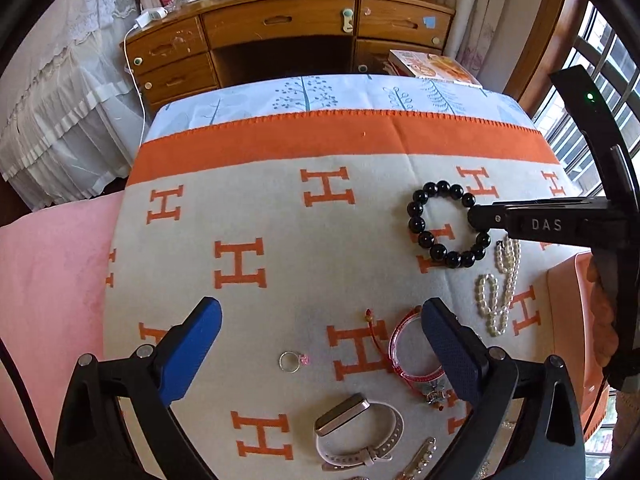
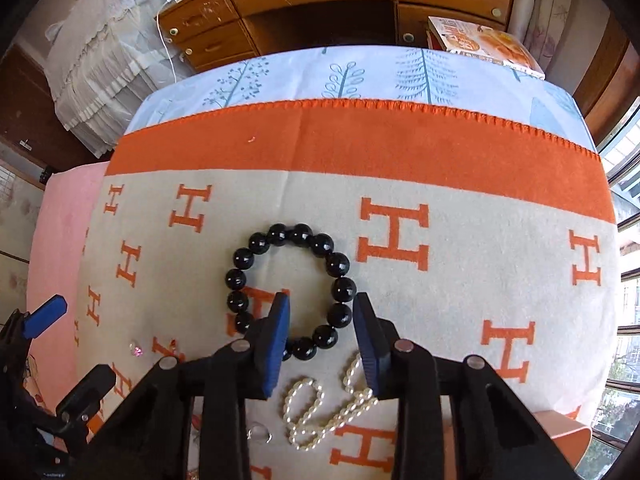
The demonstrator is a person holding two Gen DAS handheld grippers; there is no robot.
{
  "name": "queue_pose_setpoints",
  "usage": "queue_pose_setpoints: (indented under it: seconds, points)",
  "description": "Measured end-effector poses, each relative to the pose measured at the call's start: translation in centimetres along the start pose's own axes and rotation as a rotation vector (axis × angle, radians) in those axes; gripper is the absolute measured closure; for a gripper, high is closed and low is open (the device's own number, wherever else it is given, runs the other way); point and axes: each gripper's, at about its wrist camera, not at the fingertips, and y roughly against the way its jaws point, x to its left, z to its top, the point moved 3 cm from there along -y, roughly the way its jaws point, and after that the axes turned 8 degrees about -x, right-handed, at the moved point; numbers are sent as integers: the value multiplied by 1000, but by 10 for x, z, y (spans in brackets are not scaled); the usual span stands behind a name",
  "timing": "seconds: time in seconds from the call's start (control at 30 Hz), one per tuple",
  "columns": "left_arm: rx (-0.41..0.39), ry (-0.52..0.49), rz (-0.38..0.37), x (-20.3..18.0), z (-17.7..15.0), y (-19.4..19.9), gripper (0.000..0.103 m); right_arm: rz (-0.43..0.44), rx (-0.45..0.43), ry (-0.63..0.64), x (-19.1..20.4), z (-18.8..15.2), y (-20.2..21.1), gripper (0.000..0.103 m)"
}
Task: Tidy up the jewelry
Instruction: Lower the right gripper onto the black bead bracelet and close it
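Observation:
A black bead bracelet [image 2: 288,292] lies flat on the cream blanket [image 2: 460,304] with orange H letters. My right gripper [image 2: 320,300] points down over it, open, blue pads astride the near-right beads; the right pad is close against them and the left pad stands clear. Just nearer lies a white pearl strand [image 2: 320,412]. In the left wrist view the bracelet [image 1: 416,220] and pearls [image 1: 498,284] are at right, with the right gripper [image 1: 476,216] over the beads. My left gripper [image 1: 320,306] hangs wide open and empty above a ring [image 1: 290,361], a red bracelet [image 1: 400,344] and a watch [image 1: 356,428].
A slim gold clip [image 1: 420,460] lies beside the watch. A wooden desk with drawers [image 1: 280,28] stands beyond the far edge, and a printed box [image 1: 436,68] sits at the far right. A pink cover [image 1: 52,280] borders the blanket on the left, windows on the right.

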Motion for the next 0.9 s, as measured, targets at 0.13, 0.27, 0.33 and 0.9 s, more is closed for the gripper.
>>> queue_pose_setpoints:
  seconds: [0.13,0.27,0.33,0.9]
  points:
    - [17,-21,-8,1,-10,-4,4,-60,2,72,6,0,-12,70]
    - [28,-40,-10,3,-20,-1,4,-139,-13,178,20,2,-10,88]
    - [34,-47,-15,4,-28,2,4,-123,-18,178,21,0,-6,88]
    - [-18,-345,-100,-24,-99,61,12,221,-288,-38,-24,-54,142,88]
